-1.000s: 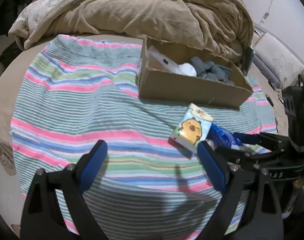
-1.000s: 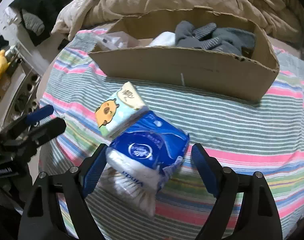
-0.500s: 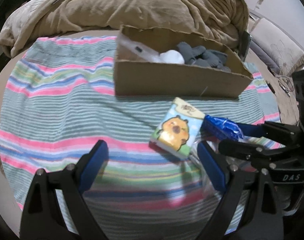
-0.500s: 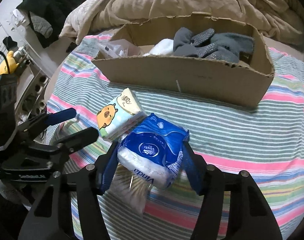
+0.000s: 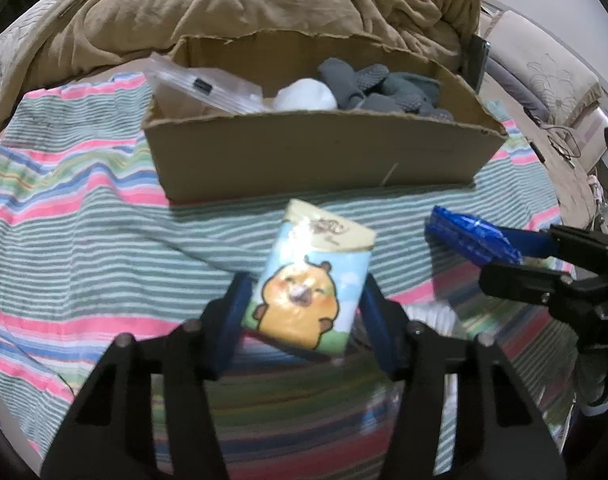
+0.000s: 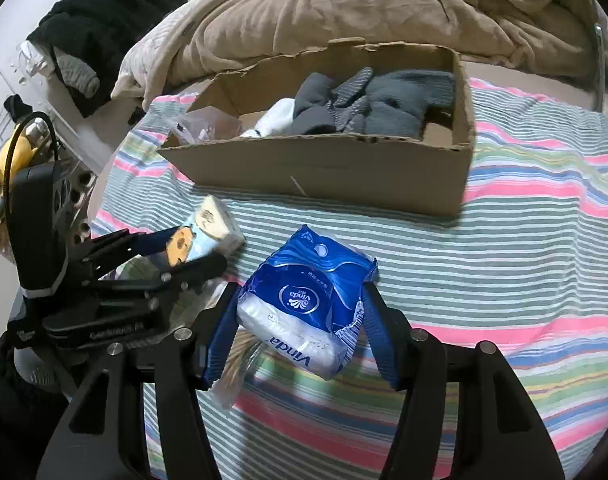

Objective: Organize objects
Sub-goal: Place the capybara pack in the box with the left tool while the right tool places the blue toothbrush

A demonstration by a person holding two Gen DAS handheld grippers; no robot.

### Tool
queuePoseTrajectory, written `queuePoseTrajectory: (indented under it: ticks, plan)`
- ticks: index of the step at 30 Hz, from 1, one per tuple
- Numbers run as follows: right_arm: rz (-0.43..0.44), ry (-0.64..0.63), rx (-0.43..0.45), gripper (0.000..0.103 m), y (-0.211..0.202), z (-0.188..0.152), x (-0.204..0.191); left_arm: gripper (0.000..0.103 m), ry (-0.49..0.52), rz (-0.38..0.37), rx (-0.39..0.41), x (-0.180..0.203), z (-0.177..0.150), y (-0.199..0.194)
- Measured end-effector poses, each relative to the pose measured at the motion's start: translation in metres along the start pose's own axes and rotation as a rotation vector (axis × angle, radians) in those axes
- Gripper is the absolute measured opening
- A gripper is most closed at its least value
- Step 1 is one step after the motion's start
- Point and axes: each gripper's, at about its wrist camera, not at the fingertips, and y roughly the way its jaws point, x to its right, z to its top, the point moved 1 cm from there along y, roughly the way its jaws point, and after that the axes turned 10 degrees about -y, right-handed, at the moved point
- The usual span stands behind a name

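Note:
My left gripper point(image 5: 302, 312) is shut on a tissue pack with a cartoon capybara point(image 5: 310, 284), held just above the striped blanket. My right gripper point(image 6: 302, 312) is shut on a blue Vinda tissue pack point(image 6: 308, 300), also lifted. Each gripper shows in the other view: the right one point(image 5: 480, 248) at the right, the left one point(image 6: 200, 244) at the left with the capybara pack point(image 6: 208, 232). Beyond both stands an open cardboard box point(image 5: 316, 160) point(image 6: 344, 168) holding grey socks point(image 6: 376, 104), a white sock point(image 5: 304, 94) and a clear plastic packet point(image 5: 200, 84).
The striped blanket point(image 6: 524, 248) covers the bed. A tan duvet point(image 5: 264, 4) is heaped behind the box. A clear bag of cotton swabs point(image 6: 236, 364) lies under the blue pack. Dark clothes point(image 6: 96, 32) and clutter lie off the bed at the left.
My left gripper moved right and forward and closed on the capybara pack. My right gripper finished closing on the blue pack and raised it. Both have come closer to the box.

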Motion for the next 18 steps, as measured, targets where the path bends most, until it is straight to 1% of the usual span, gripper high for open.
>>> queuePoseTrajectory:
  ticks: [1,7,12,18]
  plan:
    - [-0.002,0.0,0.001,0.062,-0.001,0.0,0.001,0.052,-0.005,-0.007,0.002,-0.001,0.0,-0.001]
    - [-0.01,-0.01,0.024,0.062,-0.013,0.003,0.0,0.048,-0.006,-0.032,0.021,0.001,0.0,-0.015]
    - [-0.008,-0.026,0.051,0.062,-0.022,0.006,-0.004,0.048,-0.011,-0.045,0.053,0.003,0.003,-0.033]
    - [-0.006,-0.06,0.102,0.062,-0.039,0.019,-0.009,0.048,-0.011,-0.066,0.098,0.006,0.011,-0.057]
